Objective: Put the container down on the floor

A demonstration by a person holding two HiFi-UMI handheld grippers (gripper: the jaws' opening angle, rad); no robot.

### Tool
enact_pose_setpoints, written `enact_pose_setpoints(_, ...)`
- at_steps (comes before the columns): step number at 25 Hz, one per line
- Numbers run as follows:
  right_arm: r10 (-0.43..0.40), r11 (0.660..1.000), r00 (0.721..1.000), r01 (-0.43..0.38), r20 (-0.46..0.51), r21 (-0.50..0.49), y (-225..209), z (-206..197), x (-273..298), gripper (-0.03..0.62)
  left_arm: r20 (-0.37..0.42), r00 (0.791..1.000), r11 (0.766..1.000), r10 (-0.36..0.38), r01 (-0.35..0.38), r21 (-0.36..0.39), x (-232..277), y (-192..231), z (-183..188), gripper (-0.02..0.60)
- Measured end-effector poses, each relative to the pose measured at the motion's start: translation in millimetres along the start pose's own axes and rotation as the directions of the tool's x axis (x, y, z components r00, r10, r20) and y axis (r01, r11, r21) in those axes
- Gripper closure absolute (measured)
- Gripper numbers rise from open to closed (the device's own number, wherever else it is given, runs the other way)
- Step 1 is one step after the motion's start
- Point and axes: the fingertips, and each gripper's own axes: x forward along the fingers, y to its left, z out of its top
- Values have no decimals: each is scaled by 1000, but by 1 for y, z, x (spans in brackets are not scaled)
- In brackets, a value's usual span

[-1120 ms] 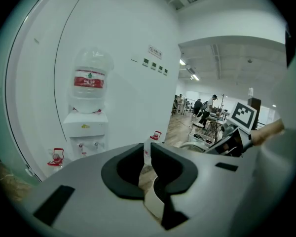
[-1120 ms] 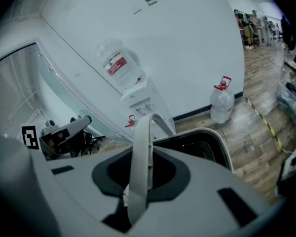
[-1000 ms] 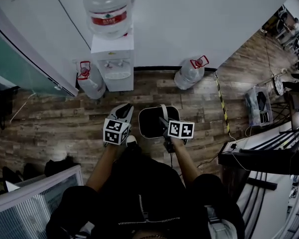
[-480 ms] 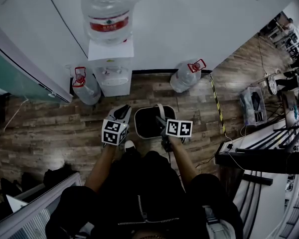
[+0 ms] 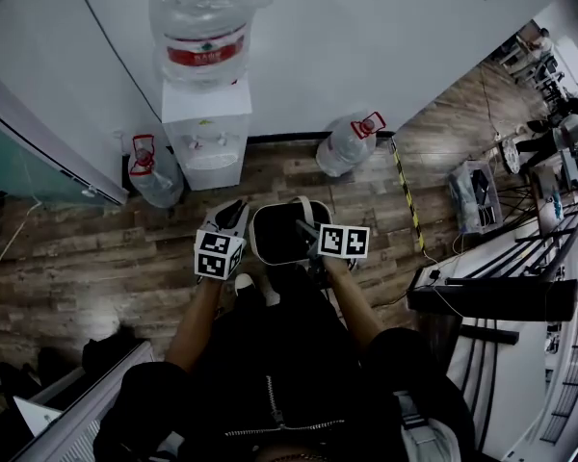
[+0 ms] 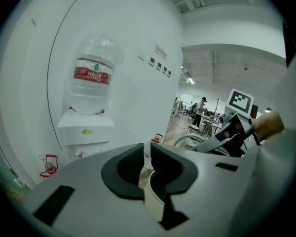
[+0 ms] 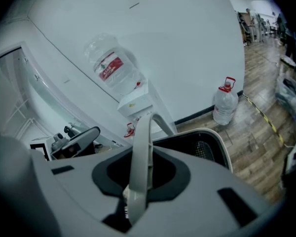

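Container point(image 5: 277, 239) neared the dispenser point(image 5: 204, 128); left gripper point(image 6: 145, 162) pinches rim point(image 6: 153, 206), right gripper point(image 7: 138, 174) handle point(image 7: 141, 132).

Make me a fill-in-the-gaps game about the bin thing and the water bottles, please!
The right gripper has its jaws shut on the ____ of the container.
The left gripper has its jaws pinching the container's ____.
A big water bottle sits on top of the white ____.
On the wooden floor beside it stand ____ water jugs.

Missing words: handle, rim, dispenser, two.
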Motion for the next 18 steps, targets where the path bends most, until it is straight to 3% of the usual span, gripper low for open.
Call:
enact_pose_setpoints(10, 3, 1000, 1000, -3, 0, -19, 8, 18, 4, 531, 17, 1000, 999, 24, -23, -37, 5, 20, 4, 529)
enact_pose_setpoints(18, 42, 999, 999, -41, -20, 8, -5, 29, 23, 531, -25, 999, 999, 47, -47, -8, 22, 23, 5, 529)
